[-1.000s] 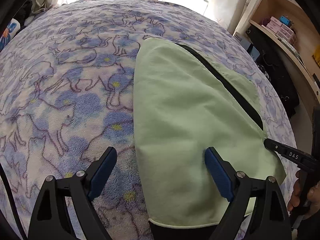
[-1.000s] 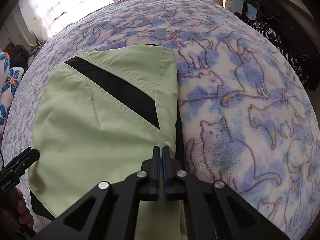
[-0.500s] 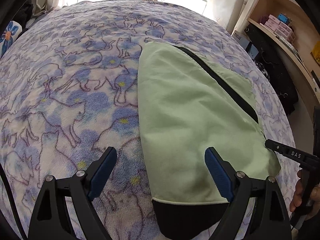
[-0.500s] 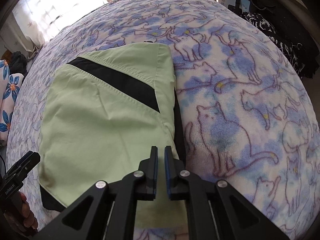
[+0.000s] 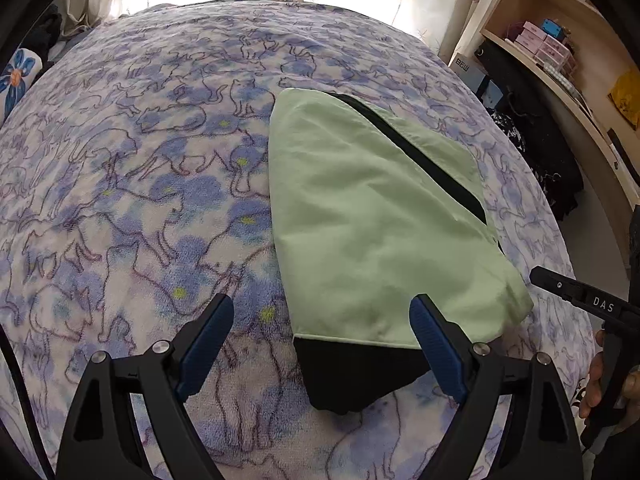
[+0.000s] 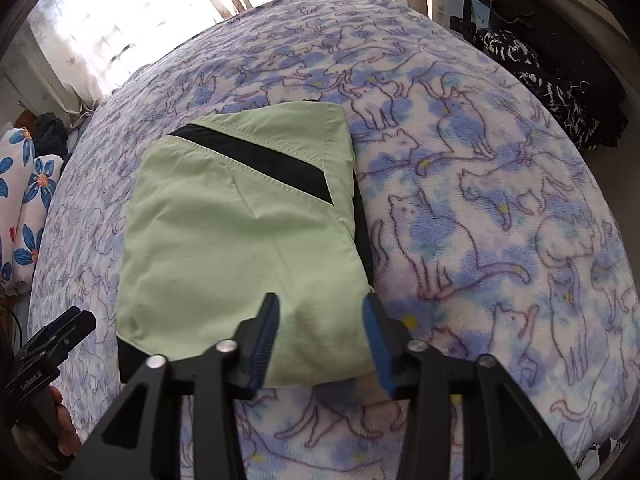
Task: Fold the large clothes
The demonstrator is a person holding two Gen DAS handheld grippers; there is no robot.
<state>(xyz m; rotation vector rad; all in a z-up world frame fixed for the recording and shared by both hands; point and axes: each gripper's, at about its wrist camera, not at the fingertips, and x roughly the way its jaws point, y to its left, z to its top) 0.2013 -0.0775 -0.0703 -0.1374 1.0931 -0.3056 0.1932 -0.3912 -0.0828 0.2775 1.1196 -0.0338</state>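
Observation:
A light green garment with black panels lies folded into a compact packet on the bed. My left gripper hangs open above its near left corner, nothing between the blue pads. My right gripper is above the near right corner of the packet; its jaws are opening and the cloth lies below them, not pinched. Each gripper shows at the edge of the other's view: the right gripper in the left wrist view, the left gripper in the right wrist view.
The bed carries a fleece blanket with blue cats. A wooden shelf with boxes and dark clothing stand to the right. Floral pillows lie at the left, curtains behind.
My right gripper's jaws went from shut to parted, letting go of the green cloth. Both grippers rose and drew back, so the whole packet and its black bottom edge now show.

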